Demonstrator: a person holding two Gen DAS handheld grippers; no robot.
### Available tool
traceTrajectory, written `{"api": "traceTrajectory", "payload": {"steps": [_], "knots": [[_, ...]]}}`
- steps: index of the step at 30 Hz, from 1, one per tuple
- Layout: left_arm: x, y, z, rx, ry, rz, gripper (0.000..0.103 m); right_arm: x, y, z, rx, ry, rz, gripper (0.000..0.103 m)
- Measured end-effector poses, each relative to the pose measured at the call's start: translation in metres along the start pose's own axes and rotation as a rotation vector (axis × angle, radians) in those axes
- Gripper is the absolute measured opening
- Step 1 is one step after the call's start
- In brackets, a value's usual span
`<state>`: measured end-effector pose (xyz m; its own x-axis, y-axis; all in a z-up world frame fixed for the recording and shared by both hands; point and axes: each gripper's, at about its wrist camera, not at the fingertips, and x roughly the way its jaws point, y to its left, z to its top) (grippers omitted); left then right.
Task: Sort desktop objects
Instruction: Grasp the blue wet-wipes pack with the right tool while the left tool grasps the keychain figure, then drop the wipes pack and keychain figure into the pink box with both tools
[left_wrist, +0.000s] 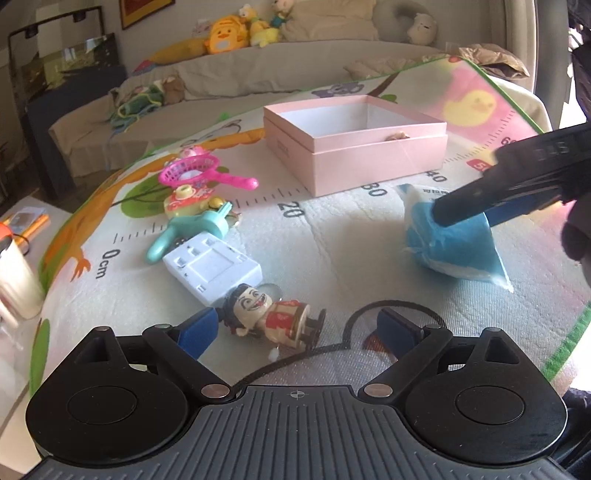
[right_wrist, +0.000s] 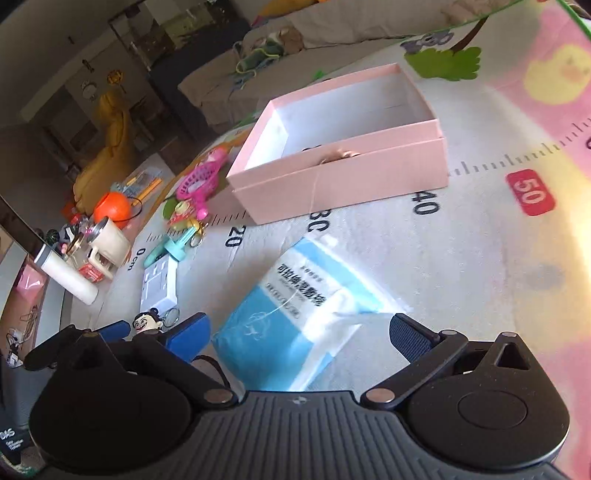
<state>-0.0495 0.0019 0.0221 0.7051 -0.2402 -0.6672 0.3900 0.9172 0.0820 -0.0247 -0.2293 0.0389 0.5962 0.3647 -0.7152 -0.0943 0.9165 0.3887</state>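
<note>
Right gripper (right_wrist: 299, 328), jaws spread, straddles blue packet (right_wrist: 295, 317) — I close next; left gripper (left_wrist: 295, 328) open beside figurine (left_wrist: 269, 317).

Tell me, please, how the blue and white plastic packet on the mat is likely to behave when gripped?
The blue and white plastic packet looks soft and wrinkled, so it would probably squash and sag. Its glossy film may slip between the right gripper fingers. It seems light for its bulk.

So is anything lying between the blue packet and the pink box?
Nothing visible does. The blue packet sits between the open fingers of the right hand-held gripper, and only bare mat separates it from the pink box.
</note>
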Motion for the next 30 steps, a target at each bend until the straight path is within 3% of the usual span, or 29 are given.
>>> {"api": "traceTrajectory", "payload": {"steps": [4,7,9,12,15,20,22,24,30], "knots": [[0.005,0.007,0.000,-0.030,0.012,0.022,0.097,0.030,0.025,0.002,-0.081,0.021,-0.040,0.063],[0.009,0.010,0.000,-0.041,0.018,0.027,0.090,0.025,0.030,0.001,-0.132,0.024,-0.020,0.056],[0.011,0.008,0.001,-0.029,0.022,0.032,0.076,0.015,0.027,-0.001,-0.160,0.037,0.003,0.054],[0.003,0.003,0.006,-0.002,-0.004,0.021,0.075,-0.010,0.017,-0.005,-0.166,0.067,0.046,0.053],[-0.019,-0.005,0.028,0.055,-0.102,-0.014,0.075,-0.050,0.009,0.005,-0.142,0.038,0.119,0.053],[-0.049,-0.022,0.094,0.170,-0.337,0.012,0.075,-0.137,0.020,0.058,-0.180,-0.221,0.190,0.053],[-0.043,-0.029,0.117,0.202,-0.385,0.026,0.075,-0.155,0.024,0.082,-0.200,-0.324,0.164,0.053],[-0.029,-0.033,0.134,0.204,-0.386,0.027,0.075,-0.155,0.022,0.103,-0.198,-0.371,0.124,0.053],[0.039,-0.039,0.186,0.146,-0.388,-0.001,0.077,-0.099,-0.001,0.166,-0.153,-0.371,0.027,0.052]]}}
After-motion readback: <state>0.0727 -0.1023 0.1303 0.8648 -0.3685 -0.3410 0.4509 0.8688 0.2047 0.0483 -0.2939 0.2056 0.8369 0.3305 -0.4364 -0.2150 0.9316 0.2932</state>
